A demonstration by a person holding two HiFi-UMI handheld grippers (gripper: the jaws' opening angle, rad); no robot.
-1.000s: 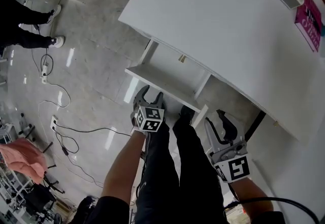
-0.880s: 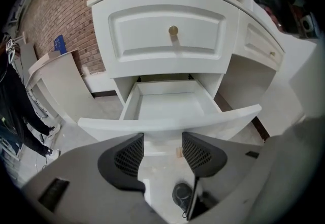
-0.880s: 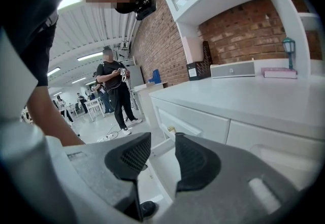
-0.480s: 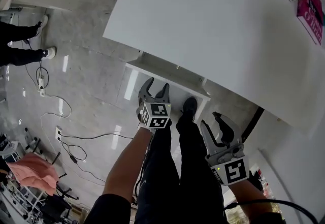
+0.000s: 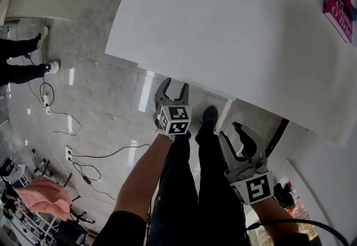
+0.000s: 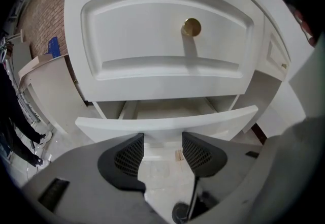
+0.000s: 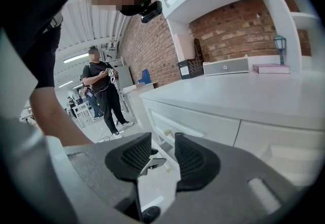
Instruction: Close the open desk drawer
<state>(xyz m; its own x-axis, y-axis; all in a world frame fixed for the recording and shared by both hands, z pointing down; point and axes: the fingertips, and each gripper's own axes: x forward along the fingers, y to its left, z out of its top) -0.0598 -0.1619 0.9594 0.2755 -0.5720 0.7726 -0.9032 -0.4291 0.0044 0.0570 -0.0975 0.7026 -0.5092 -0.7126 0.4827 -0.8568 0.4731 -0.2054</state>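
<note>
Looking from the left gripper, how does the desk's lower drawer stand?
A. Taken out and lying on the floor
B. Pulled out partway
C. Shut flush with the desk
B: the drawer juts forward with its inside showing, below the gold knob.

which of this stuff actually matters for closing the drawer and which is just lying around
For the job: open drawer, white desk, left gripper with jaws apart at the drawer's front.

Just lying about: floor cables, pink cloth, pink item on the desktop; right gripper open, holding nothing.
</note>
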